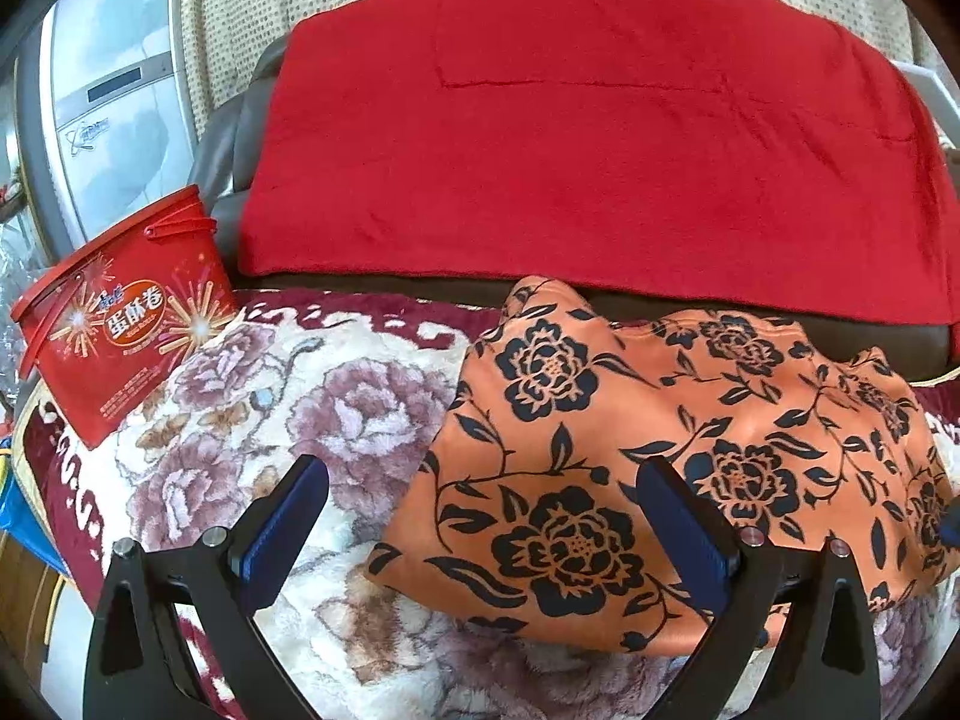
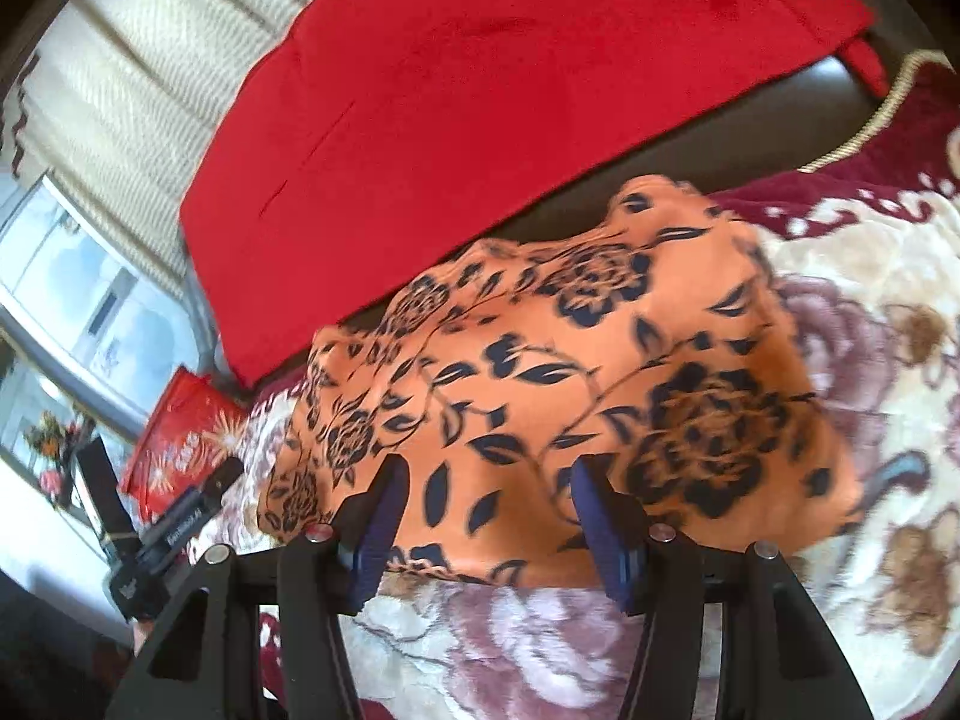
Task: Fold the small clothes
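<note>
An orange garment with black flowers (image 1: pixel 630 450) lies folded in a rough bundle on a flowered plush blanket (image 1: pixel 252 420). It also shows in the right wrist view (image 2: pixel 540 372). My left gripper (image 1: pixel 480 480) is open, hovering over the garment's left edge, holding nothing. My right gripper (image 2: pixel 489 480) is open above the garment's near edge, empty. The left gripper (image 2: pixel 222 474) shows at the lower left of the right wrist view.
A red blanket (image 1: pixel 570 132) drapes over the dark sofa back behind the garment. A red snack tub (image 1: pixel 120 324) stands at the left on the blanket. A white appliance (image 1: pixel 108 90) is at the far left.
</note>
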`<action>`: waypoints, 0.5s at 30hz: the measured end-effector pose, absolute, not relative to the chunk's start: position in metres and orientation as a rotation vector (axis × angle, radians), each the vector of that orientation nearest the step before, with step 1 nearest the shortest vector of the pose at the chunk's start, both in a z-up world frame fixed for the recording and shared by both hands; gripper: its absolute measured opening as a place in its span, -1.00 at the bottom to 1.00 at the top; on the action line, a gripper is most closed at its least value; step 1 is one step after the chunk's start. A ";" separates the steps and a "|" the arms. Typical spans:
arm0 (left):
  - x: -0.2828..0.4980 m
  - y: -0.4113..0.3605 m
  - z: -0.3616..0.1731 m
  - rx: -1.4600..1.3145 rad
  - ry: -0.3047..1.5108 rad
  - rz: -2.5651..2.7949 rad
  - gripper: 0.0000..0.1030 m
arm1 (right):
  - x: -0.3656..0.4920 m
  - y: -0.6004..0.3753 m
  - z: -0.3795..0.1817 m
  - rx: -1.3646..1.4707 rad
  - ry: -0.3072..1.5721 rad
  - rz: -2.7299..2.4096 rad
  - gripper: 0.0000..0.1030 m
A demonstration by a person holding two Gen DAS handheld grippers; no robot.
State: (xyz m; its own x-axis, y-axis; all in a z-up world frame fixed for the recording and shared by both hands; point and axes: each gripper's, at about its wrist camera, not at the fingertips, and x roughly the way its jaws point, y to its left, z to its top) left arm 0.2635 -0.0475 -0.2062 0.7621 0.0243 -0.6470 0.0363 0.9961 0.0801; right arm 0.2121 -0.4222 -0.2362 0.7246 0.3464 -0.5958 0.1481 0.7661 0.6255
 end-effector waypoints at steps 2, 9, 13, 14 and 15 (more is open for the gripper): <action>0.263 -0.049 -0.205 0.096 0.695 -0.014 0.99 | 0.218 -0.413 -0.237 0.695 0.774 0.141 0.17; 0.261 -0.051 -0.207 0.110 0.678 -0.032 0.99 | 0.228 -0.400 -0.240 0.702 0.777 0.167 0.17; 0.263 -0.048 -0.211 0.102 0.683 -0.029 0.99 | 0.235 -0.394 -0.248 0.705 0.801 0.166 0.17; 0.263 -0.048 -0.213 0.104 0.685 -0.031 0.99 | 0.238 -0.392 -0.250 0.705 0.810 0.166 0.17; 0.265 -0.049 -0.215 0.108 0.690 -0.031 0.99 | 0.240 -0.390 -0.253 0.703 0.823 0.166 0.17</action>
